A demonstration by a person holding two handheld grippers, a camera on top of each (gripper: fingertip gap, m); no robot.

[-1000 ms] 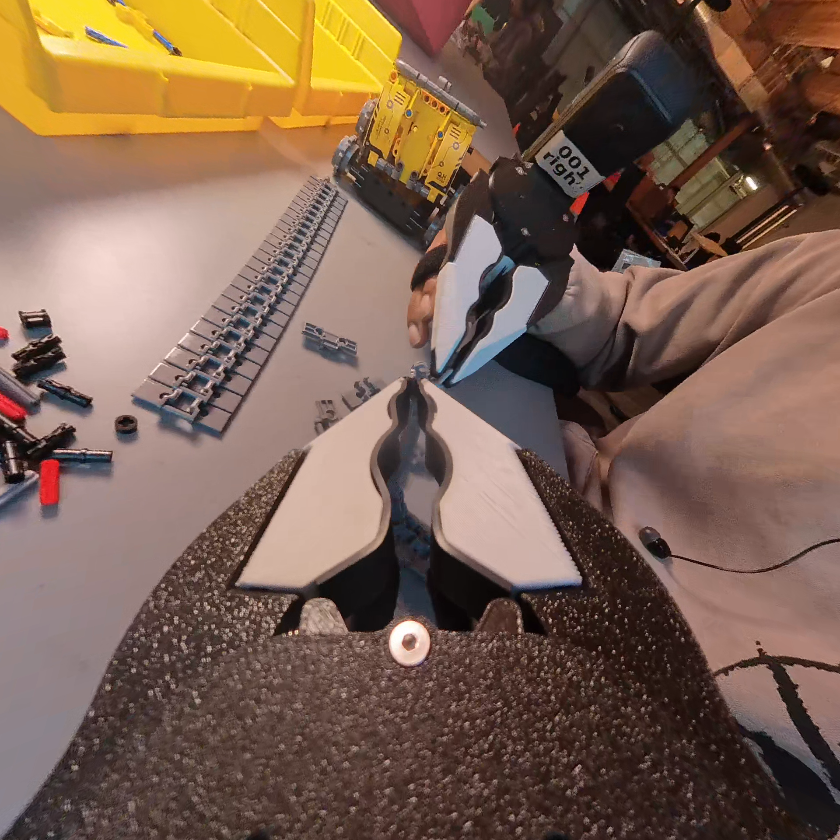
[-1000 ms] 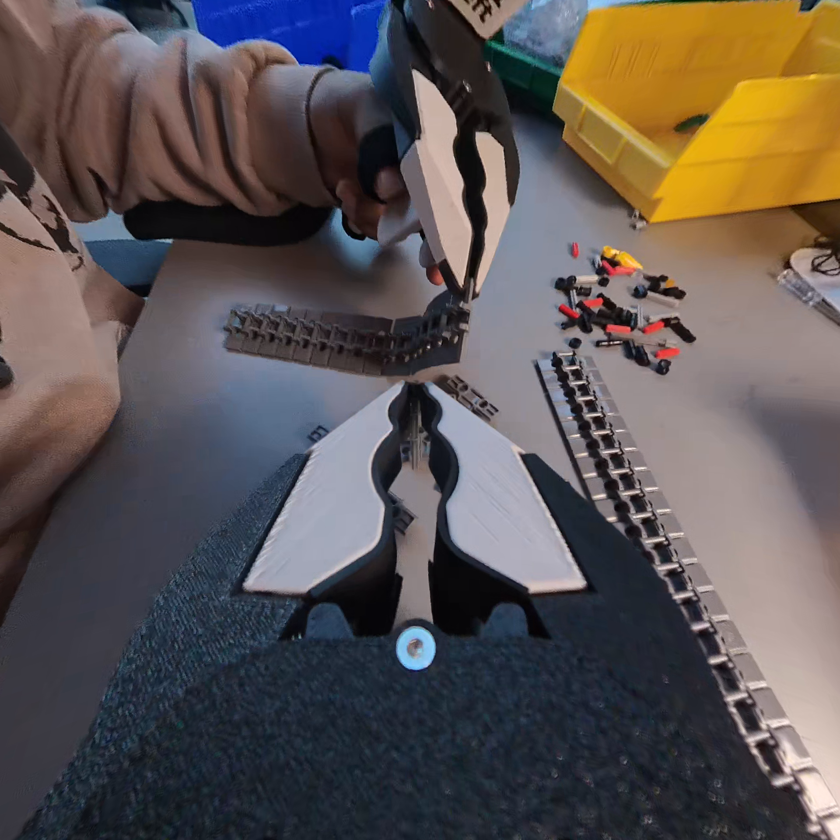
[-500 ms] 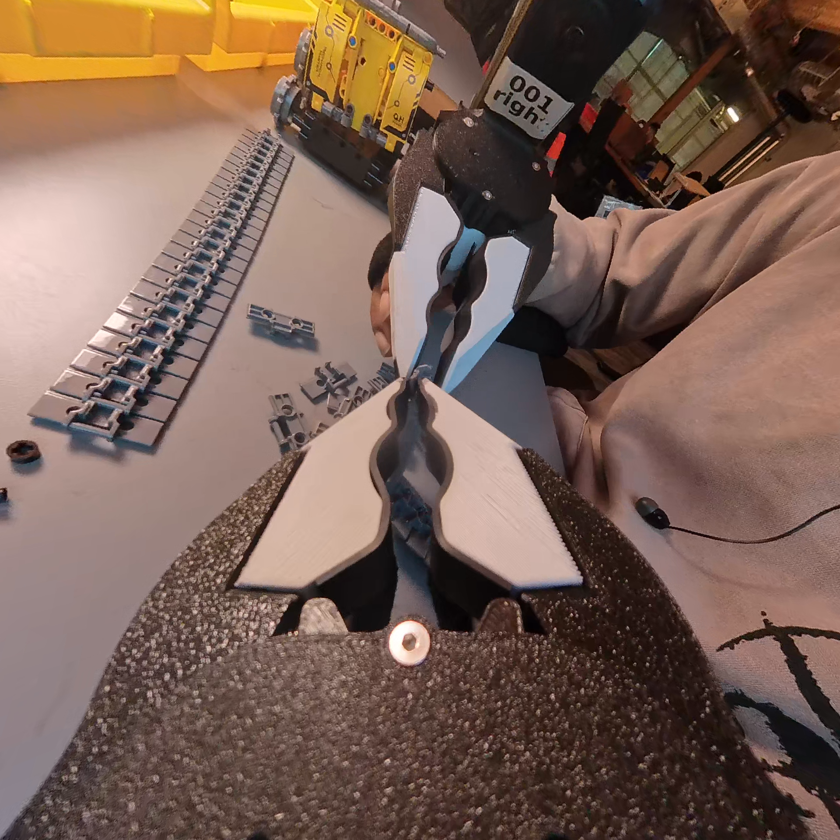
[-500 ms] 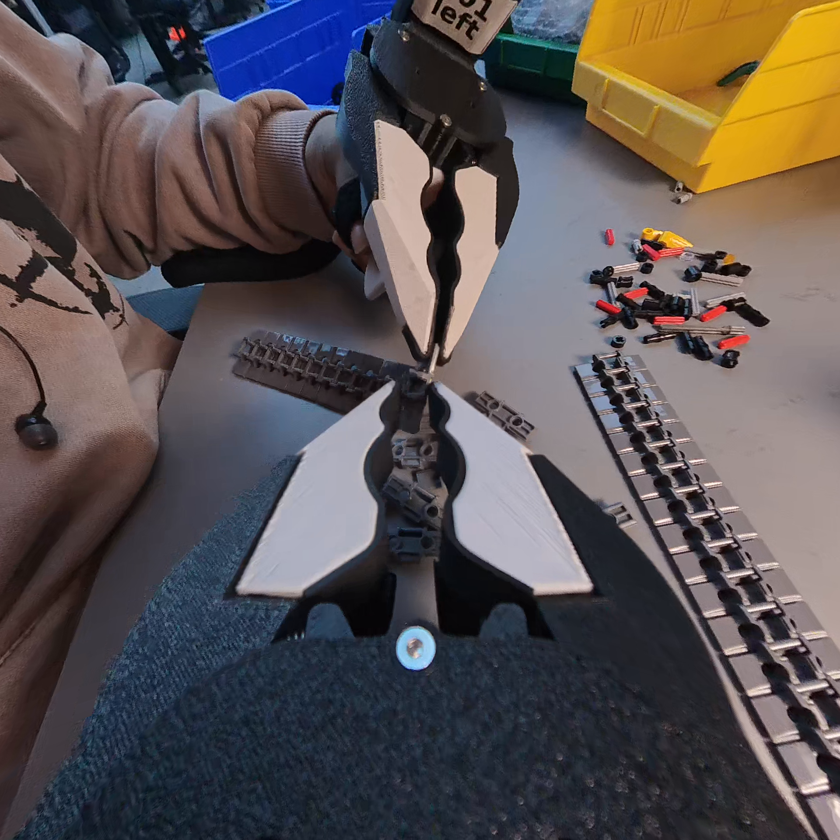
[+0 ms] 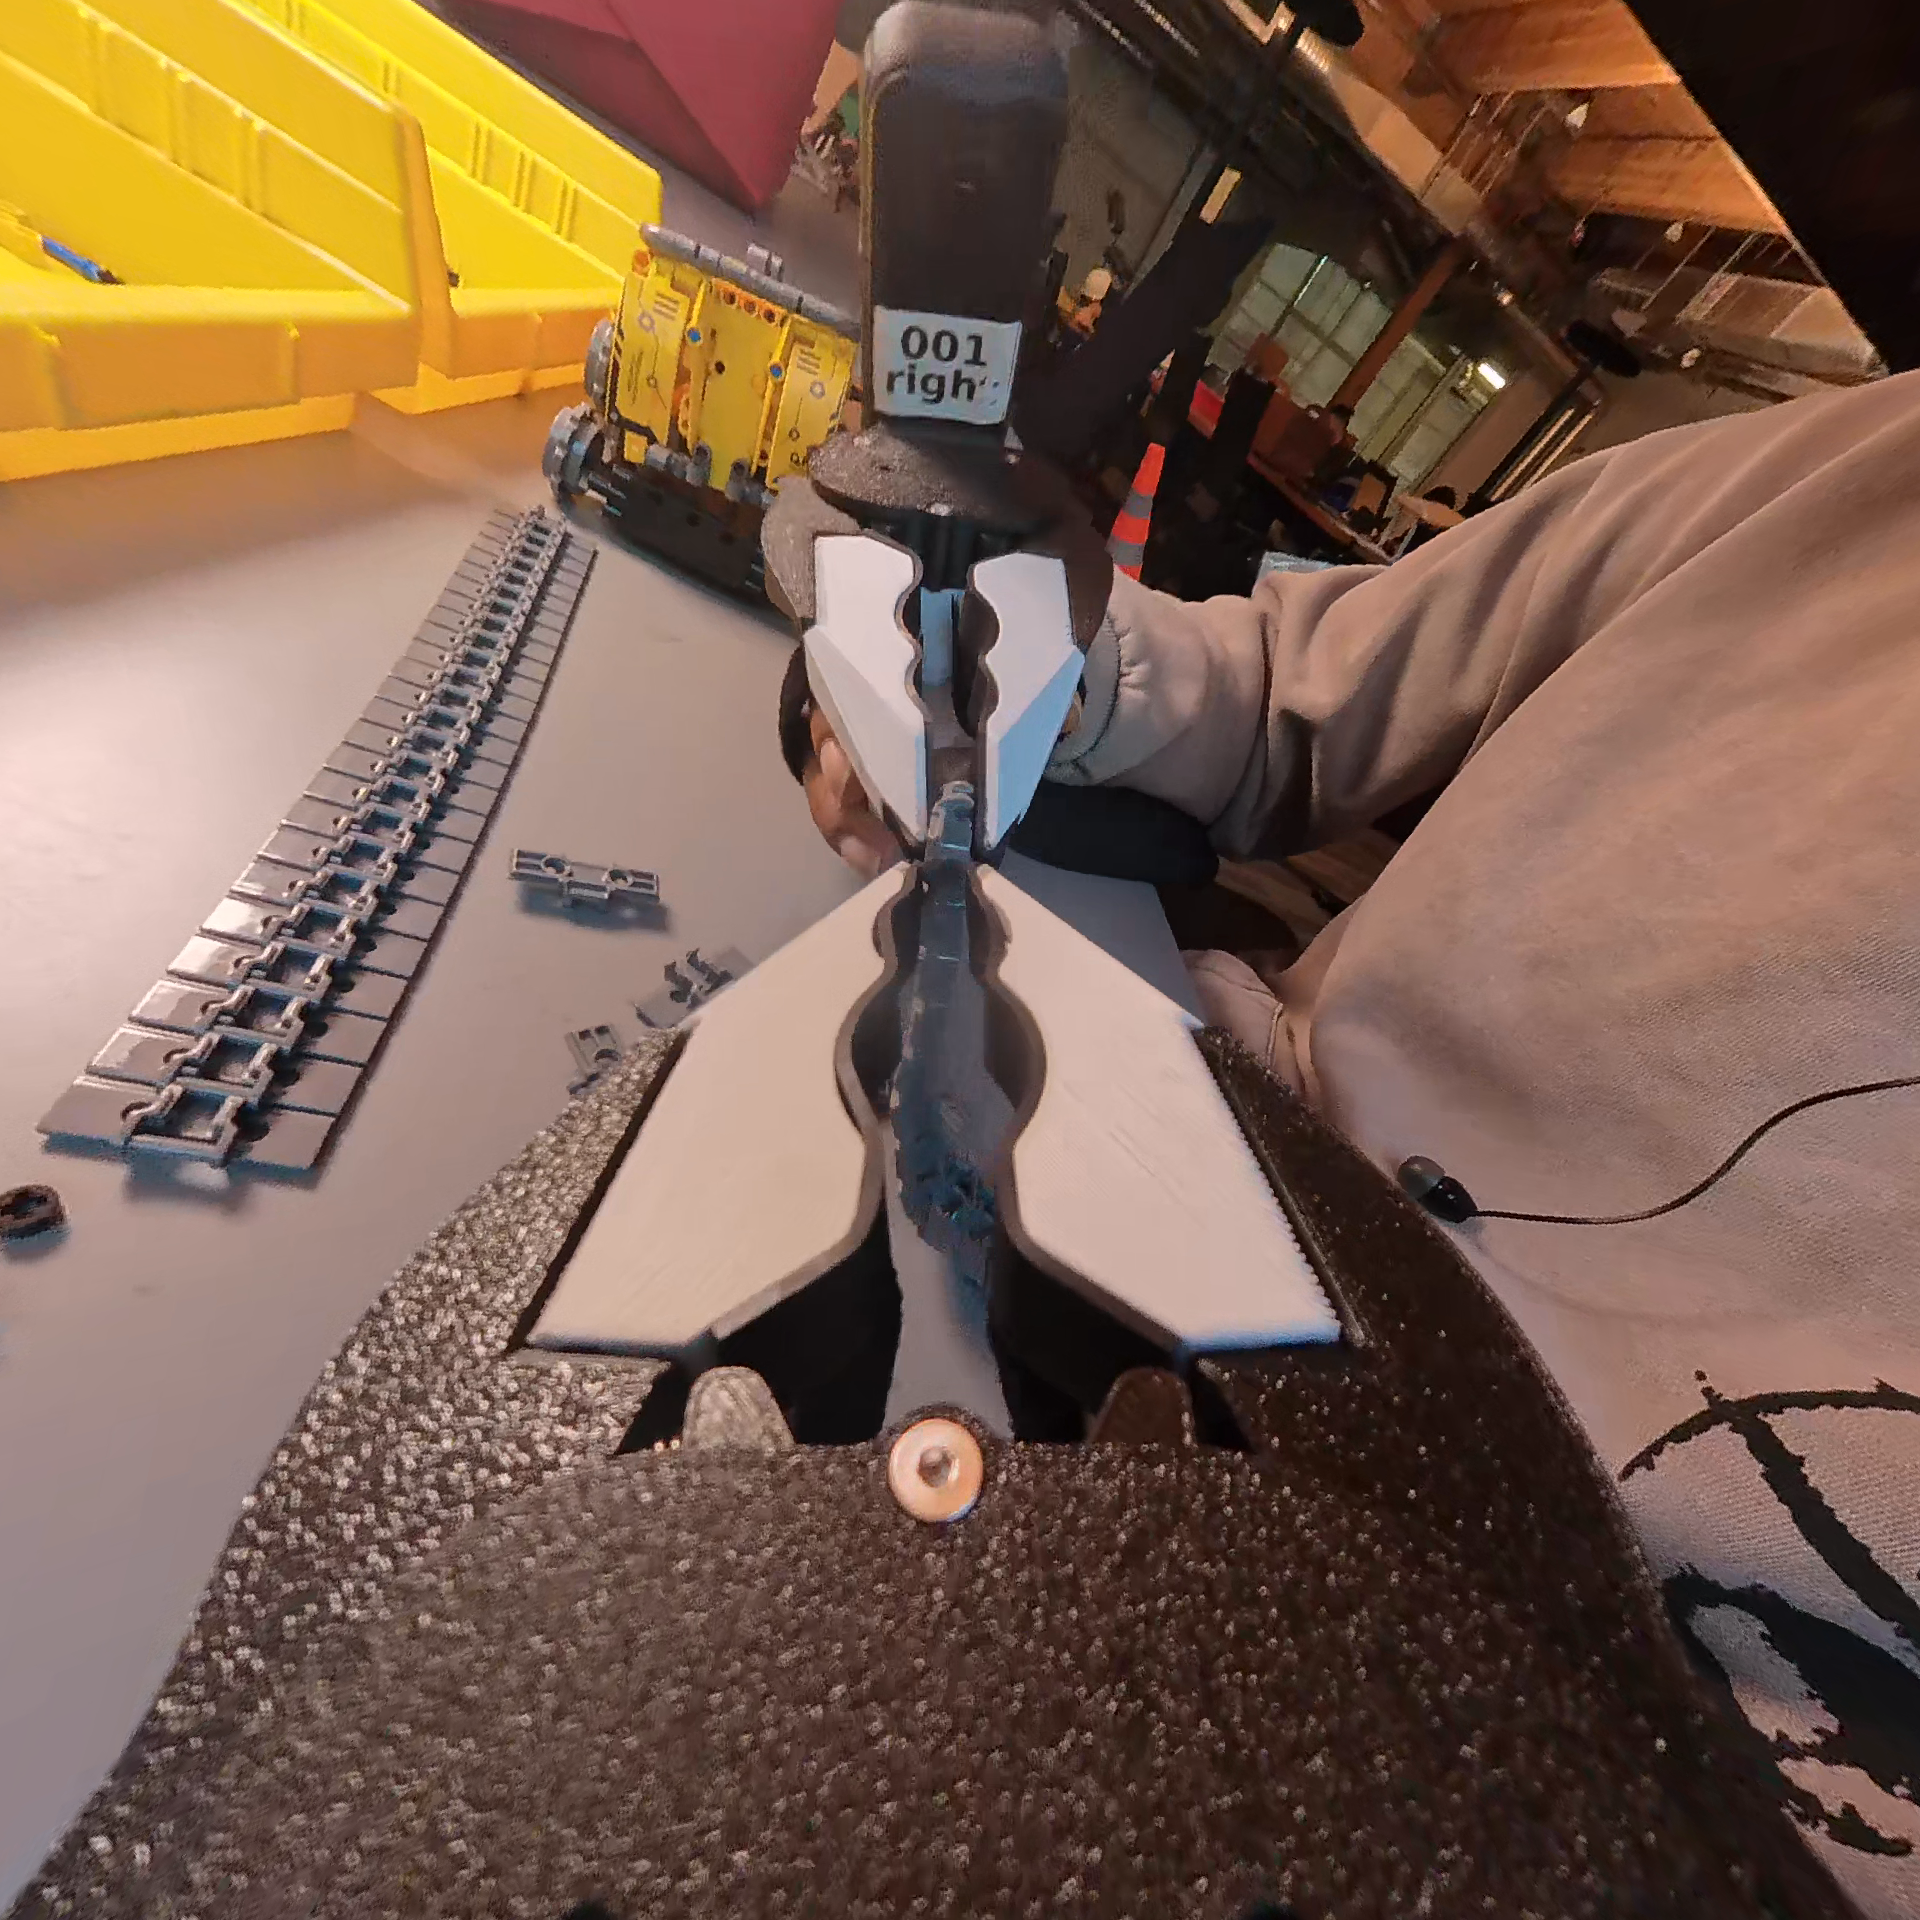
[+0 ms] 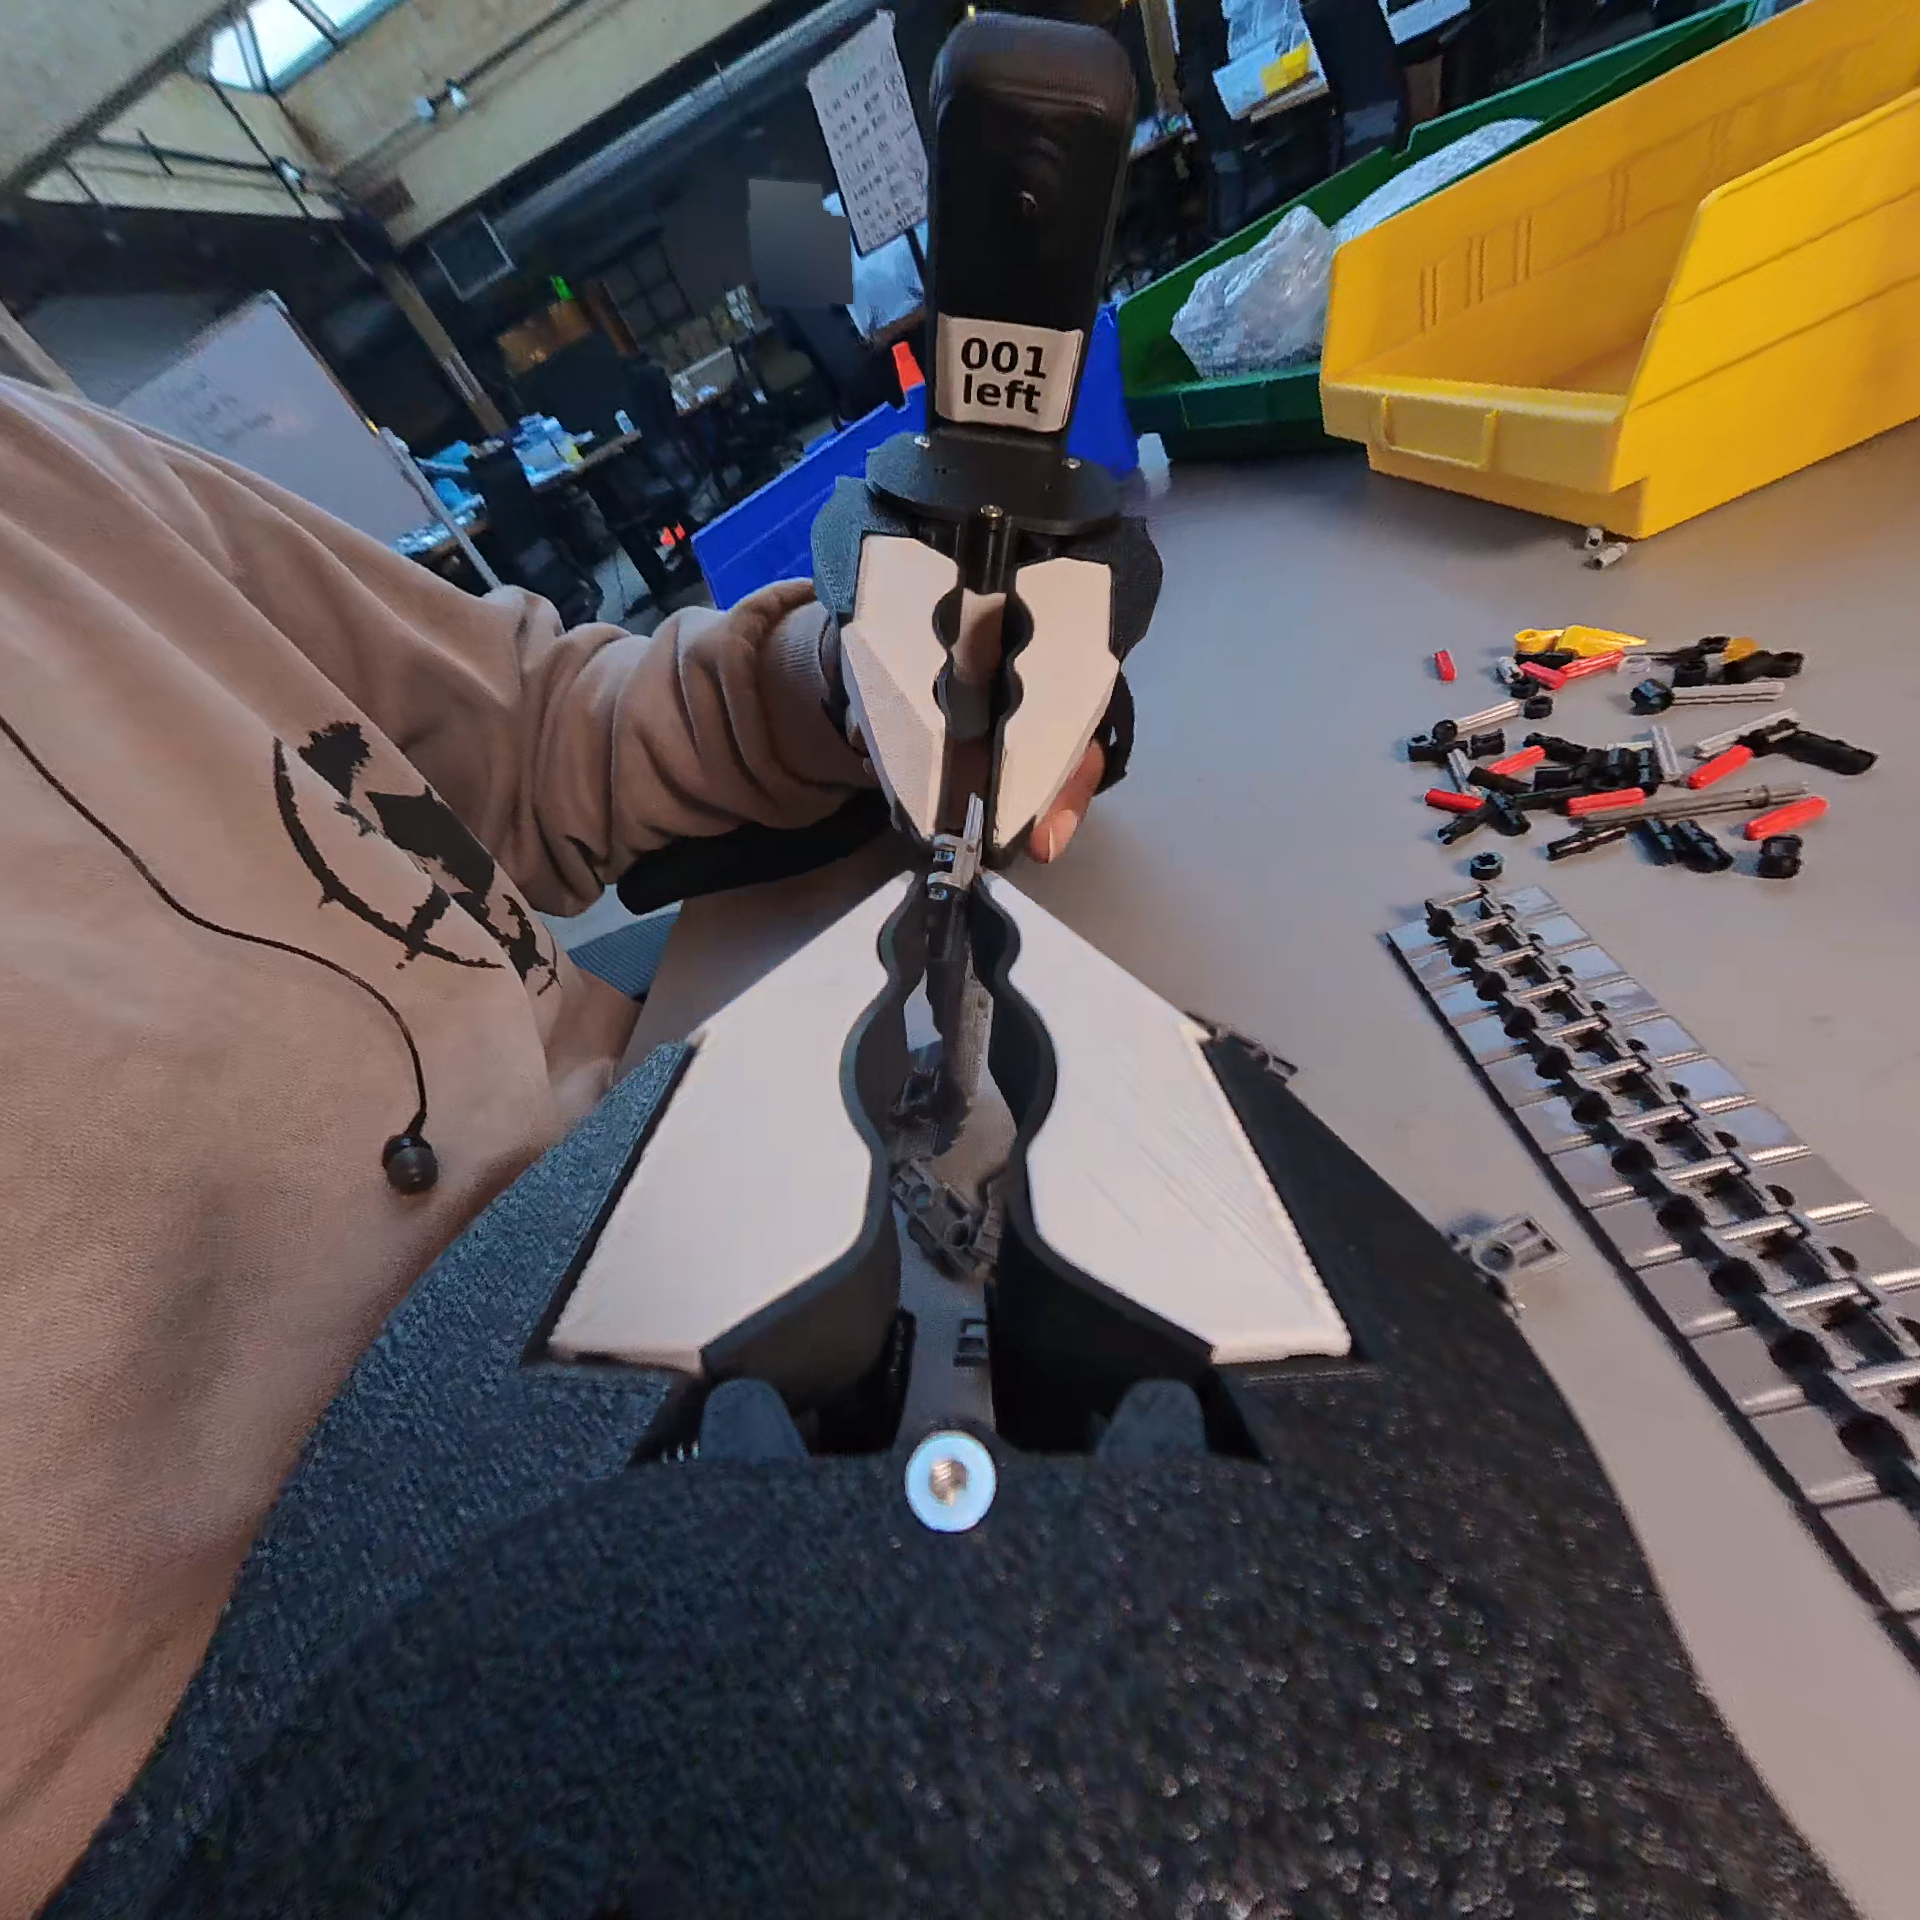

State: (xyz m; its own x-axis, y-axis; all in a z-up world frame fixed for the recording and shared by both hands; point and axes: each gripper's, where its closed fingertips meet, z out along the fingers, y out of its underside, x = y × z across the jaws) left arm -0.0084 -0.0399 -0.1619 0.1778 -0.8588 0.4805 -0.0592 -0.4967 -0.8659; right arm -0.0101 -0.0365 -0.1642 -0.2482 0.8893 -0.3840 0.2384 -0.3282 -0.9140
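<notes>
My left gripper is shut on the end of a short dark grey track strip, which hangs down between its fingers above the grey table. My right gripper is shut on a single grey track link. The two grippers face each other tip to tip, and the link meets the strip's held end. The right gripper shows opposite in the left wrist view, and the left gripper shows opposite in the right wrist view. Whether link and strip are joined is hidden by the fingertips.
A long grey track strip lies on the table, with loose links beside it. A yellow brick vehicle and yellow bins stand behind. A pile of small black and red pins lies farther right. A person's sleeves are close. My two grippers' fingertips are within a few centimetres of each other.
Both grippers have risen off the table and turned to face each other. The short strip has been lifted from lying flat and now hangs, and the link has closed onto its end.
</notes>
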